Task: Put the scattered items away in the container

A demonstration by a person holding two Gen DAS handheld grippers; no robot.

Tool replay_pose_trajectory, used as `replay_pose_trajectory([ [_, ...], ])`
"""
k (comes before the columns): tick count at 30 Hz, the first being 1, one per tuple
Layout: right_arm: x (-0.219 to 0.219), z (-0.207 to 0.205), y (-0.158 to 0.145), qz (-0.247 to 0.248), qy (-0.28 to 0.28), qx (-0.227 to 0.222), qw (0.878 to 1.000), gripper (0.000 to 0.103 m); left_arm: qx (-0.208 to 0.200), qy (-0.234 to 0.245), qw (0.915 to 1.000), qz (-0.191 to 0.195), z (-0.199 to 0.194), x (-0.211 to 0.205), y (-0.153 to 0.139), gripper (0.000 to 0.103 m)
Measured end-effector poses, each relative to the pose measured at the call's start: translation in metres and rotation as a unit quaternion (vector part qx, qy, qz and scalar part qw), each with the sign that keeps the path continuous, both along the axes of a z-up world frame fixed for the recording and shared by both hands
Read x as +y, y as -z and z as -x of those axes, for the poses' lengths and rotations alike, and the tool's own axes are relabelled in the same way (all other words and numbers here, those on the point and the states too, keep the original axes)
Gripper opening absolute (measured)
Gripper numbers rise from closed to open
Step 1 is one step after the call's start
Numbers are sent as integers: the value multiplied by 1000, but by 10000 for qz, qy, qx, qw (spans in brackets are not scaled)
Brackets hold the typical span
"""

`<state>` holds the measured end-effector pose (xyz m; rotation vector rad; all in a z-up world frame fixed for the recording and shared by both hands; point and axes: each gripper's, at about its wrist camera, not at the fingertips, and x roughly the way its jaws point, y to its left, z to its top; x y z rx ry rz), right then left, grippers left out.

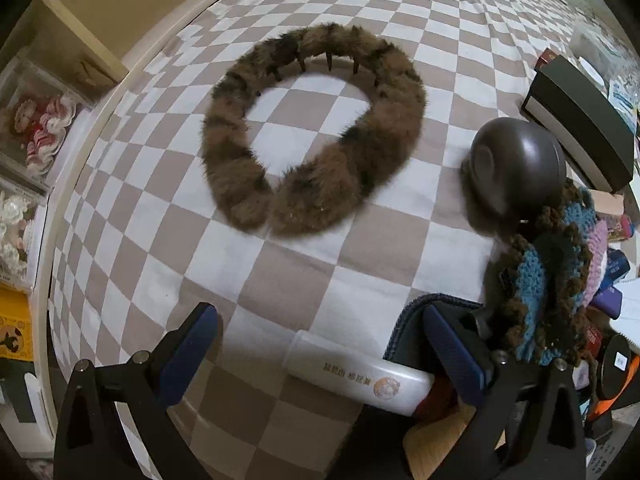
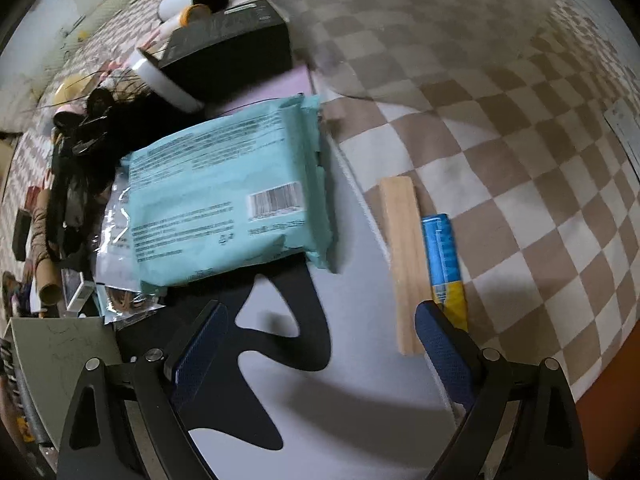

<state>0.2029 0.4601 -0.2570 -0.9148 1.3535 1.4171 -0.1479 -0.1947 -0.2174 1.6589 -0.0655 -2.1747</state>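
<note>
Hovering over the checkered surface (image 1: 320, 280), the left tool (image 1: 320, 344) gapes empty; a furry headband (image 1: 312, 136) lies ahead, a white tube (image 1: 360, 372) between its fingers. Right view: right tool (image 2: 320, 340) apart above a teal packet (image 2: 228, 192) piled among clutter; wooden block (image 2: 404, 260) beside.

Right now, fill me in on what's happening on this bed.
A person is tidying with a gripper in each hand. The left gripper is open over the checkered cover, holding nothing; a white tube lies between its fingers and a furry headband lies farther ahead. The right gripper is also open and empty, above a grey surface near a teal pack, with a wooden block and blue packet beside it.
</note>
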Motion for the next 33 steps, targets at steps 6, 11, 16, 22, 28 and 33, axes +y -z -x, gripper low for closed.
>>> replay_pose_trajectory([
  [6,-1,3,-3,23,-117,101,9999,95,-223,323,9992,40,-5,3,1,103],
  [11,4,-14,-12,-208,150,21,9997,95,-199,254,9994,-80,-10,0,0,103],
  [16,6,-13,-12,-253,139,-67,9996,95,-203,192,9996,-14,-10,2,-1,103],
  [22,15,-16,-16,-418,426,-120,9981,95,-153,238,9996,70,-9,7,-2,103],
  [28,23,-7,-1,-203,524,190,9982,95,-73,273,9995,140,-1,10,-1,103],
  [33,19,4,9,-46,247,-238,9994,95,-125,436,9986,266,8,14,0,103],
])
